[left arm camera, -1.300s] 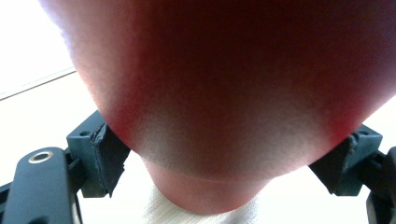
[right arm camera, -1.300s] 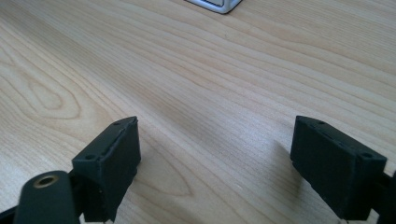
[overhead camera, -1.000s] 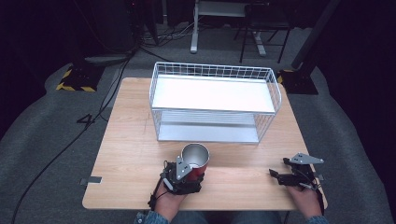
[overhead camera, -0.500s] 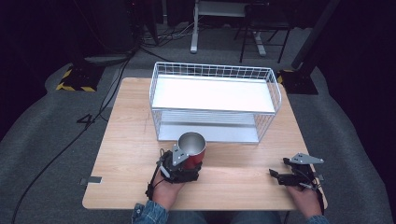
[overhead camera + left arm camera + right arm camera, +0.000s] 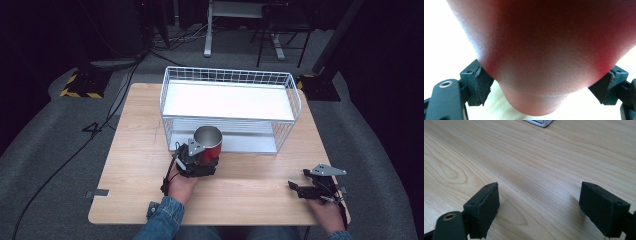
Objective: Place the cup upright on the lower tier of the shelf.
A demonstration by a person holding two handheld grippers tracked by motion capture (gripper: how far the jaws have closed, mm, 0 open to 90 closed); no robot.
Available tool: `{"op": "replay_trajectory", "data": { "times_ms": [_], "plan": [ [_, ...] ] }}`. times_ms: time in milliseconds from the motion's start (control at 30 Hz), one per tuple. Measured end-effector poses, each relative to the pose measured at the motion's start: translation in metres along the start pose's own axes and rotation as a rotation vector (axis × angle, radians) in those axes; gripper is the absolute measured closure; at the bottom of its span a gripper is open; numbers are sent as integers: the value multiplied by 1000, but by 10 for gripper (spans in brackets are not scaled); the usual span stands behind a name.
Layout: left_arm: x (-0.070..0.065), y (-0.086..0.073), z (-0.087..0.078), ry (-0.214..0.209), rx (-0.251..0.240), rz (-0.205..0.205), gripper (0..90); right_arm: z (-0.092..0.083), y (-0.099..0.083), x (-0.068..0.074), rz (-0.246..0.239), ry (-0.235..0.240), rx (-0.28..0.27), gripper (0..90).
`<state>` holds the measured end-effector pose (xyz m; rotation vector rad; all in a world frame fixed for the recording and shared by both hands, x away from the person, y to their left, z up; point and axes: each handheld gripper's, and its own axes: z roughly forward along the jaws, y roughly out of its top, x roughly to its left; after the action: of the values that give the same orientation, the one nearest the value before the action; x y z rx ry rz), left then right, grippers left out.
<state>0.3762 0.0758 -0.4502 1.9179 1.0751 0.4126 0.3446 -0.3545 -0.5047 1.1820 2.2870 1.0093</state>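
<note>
A red metal cup (image 5: 208,143) with a bare steel inside stands upright, mouth up, held by the left gripper (image 5: 197,159), whose jaws press on both sides of its red wall (image 5: 541,57); nothing can be seen inside it. The cup sits just in front of the white wire basket (image 5: 229,77) at the far middle of the tabletop (image 5: 135,145), by the basket's lower shelf (image 5: 250,144). The right gripper (image 5: 316,186) rests near the tabletop's near right corner, jaws wide apart over bare wood (image 5: 541,182).
</note>
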Motion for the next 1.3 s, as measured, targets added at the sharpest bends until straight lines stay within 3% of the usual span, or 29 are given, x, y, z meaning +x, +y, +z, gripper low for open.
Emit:
{"op": "replay_trajectory", "data": {
  "times_ms": [167,367,600,800,933,1133,1167,1200,1233,1267,1300],
  "plan": [
    [3,12,13,12,-7,-11,172,1,0,-1,-3,7,-2,170],
    [6,26,27,26,-16,4,172,1,1,-1,-6,9,-1,170],
    [8,35,44,39,-48,-20,172,2,1,-1,-8,14,-1,168],
    [7,36,56,97,-107,-23,172,2,1,-1,-8,12,-2,168],
    [6,36,65,82,-118,-64,172,2,1,-1,-9,13,-2,168],
    [-3,37,79,103,-112,-49,172,2,1,-1,-24,25,0,168],
    [0,39,81,86,-98,-1,172,2,1,-1,-25,27,0,168],
    [0,40,84,51,-94,13,172,2,1,-1,-25,28,-1,168],
    [-2,40,88,38,-93,-24,172,2,1,-1,-25,29,-1,168],
    [-3,41,90,109,-93,-9,172,2,1,-1,-25,29,-1,168],
    [-3,41,93,107,-87,-20,172,2,1,-1,-25,30,-1,168]
  ]
}}
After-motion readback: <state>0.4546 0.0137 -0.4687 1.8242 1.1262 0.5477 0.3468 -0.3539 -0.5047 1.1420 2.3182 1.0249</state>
